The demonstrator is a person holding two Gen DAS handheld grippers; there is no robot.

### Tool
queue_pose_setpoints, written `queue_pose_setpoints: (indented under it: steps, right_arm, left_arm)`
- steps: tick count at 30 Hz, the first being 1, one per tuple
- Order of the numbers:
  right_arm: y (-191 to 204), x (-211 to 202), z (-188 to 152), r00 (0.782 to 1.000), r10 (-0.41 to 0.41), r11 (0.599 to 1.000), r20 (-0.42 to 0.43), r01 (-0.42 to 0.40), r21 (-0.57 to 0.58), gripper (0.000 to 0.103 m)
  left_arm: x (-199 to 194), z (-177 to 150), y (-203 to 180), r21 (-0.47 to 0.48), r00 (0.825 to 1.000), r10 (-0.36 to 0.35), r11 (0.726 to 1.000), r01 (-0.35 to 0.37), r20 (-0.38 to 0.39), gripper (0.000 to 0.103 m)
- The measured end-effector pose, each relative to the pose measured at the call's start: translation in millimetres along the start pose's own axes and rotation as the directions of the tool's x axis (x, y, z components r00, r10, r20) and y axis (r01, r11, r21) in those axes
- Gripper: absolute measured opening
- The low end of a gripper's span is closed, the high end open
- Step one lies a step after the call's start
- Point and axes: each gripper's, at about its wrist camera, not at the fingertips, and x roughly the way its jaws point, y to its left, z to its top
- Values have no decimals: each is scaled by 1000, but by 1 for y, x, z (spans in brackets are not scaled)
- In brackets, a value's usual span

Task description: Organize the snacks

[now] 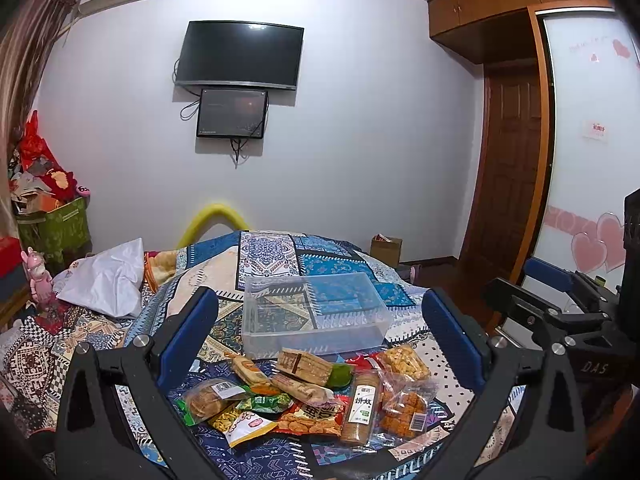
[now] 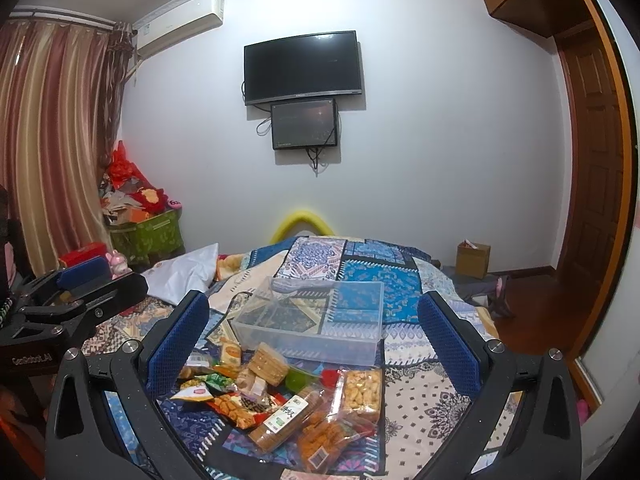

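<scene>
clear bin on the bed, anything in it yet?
Empty. The quilt pattern shows straight through the clear bin floor in both views, and all snack packets lie outside in front of it.

**Colours and patterns of the bedroom scene**

Bedspread point(image 1: 328, 268): patchwork of blue, cream and black panels bearing medallions, arrows and diamonds. Storage box point(image 1: 316, 312): clear, colourless plastic. Snack pile point(image 1: 308, 396): wrappers in orange, red, green and yellow; biscuit tube point(image 1: 358, 408) tan with a white-and-green label. Left claw point(image 1: 320, 340) and right claw point(image 2: 316, 344): black frames, blue textured pads. Curtain point(image 2: 48, 140): vertical maroon and gold stripes. Wall point(image 2: 440, 140): pale lilac-white. Television point(image 2: 303, 67): black. Wardrobe panel point(image 1: 592, 160): white with pink hearts.
</scene>
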Motion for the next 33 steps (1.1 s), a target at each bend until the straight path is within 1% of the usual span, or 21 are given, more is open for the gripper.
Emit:
queue_pose_setpoints:
  steps: [33]
  right_arm:
    - [2, -3, -1, 1000, 7, 1000, 13, -8, 10, 103]
  left_arm:
    - [-5, 3, -1, 7, 1000, -4, 1000, 4, 4, 103]
